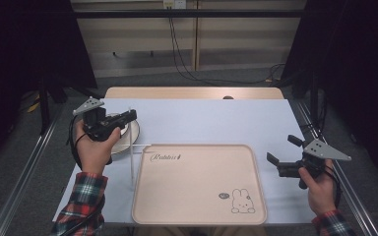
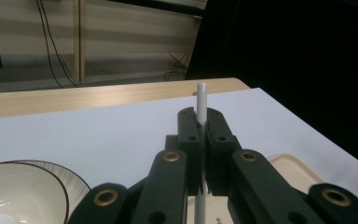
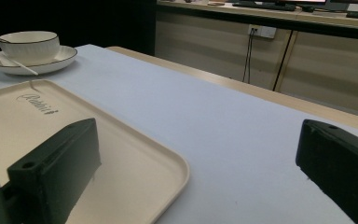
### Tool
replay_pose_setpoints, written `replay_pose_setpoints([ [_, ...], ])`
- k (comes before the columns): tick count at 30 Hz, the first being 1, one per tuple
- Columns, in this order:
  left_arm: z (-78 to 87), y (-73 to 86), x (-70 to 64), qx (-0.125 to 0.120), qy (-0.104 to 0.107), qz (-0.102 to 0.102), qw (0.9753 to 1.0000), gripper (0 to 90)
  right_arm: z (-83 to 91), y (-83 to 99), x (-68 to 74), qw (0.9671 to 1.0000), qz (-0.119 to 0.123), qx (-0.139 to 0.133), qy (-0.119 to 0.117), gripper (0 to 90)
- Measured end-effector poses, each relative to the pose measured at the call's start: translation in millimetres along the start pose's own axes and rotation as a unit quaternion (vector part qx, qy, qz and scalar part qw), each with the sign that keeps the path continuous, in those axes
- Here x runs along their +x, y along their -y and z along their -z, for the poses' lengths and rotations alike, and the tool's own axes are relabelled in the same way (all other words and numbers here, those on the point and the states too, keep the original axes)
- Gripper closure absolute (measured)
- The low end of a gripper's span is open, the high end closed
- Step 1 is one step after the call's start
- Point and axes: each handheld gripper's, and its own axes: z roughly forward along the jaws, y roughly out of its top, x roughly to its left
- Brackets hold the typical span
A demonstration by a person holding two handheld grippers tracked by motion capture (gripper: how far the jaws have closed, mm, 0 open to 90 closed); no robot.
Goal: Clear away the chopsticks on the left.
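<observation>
- Beige tray (image 1: 197, 196) on the white-covered table (image 1: 216, 123), at the near edge, rabbit drawing toward its near right corner.
- Left gripper (image 1: 128, 116) over a plate (image 1: 133, 132) near the left edge, clamping an upright white stick (image 1: 130, 147).
- Right gripper (image 1: 281, 150) off the tray's right edge, jaws apart.

the high view looks forward and down from above the person's side, taking in the whole surface (image 1: 202, 118), the beige tray (image 1: 197, 196) near its front edge, and the floor and wall beyond. the left gripper view sits low and close behind its own jaws, facing across the surface toward the far wall, with the bowl (image 2: 14, 186) at its lower left. the right gripper view rides just above the surface, looking over the tray's corner (image 3: 168, 172) toward the bowl and saucer (image 3: 28, 49) far off. all three views share the tray and the bowl.
</observation>
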Motion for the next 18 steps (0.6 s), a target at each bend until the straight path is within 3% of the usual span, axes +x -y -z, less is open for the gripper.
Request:
replay_pose_setpoints([
  [14,-4.8,9.9,-13.6,0.013,0.006,0.055,0.9984,87.4,1.4,0.1,1.7,1.0,0.004,-0.006,-0.001,0.0],
  [18,-8.5,13.7,-21.6,0.023,0.013,0.055,0.9981,87.3,1.7,0.0,1.7,0.9999,0.011,-0.005,-0.002,0.0],
])
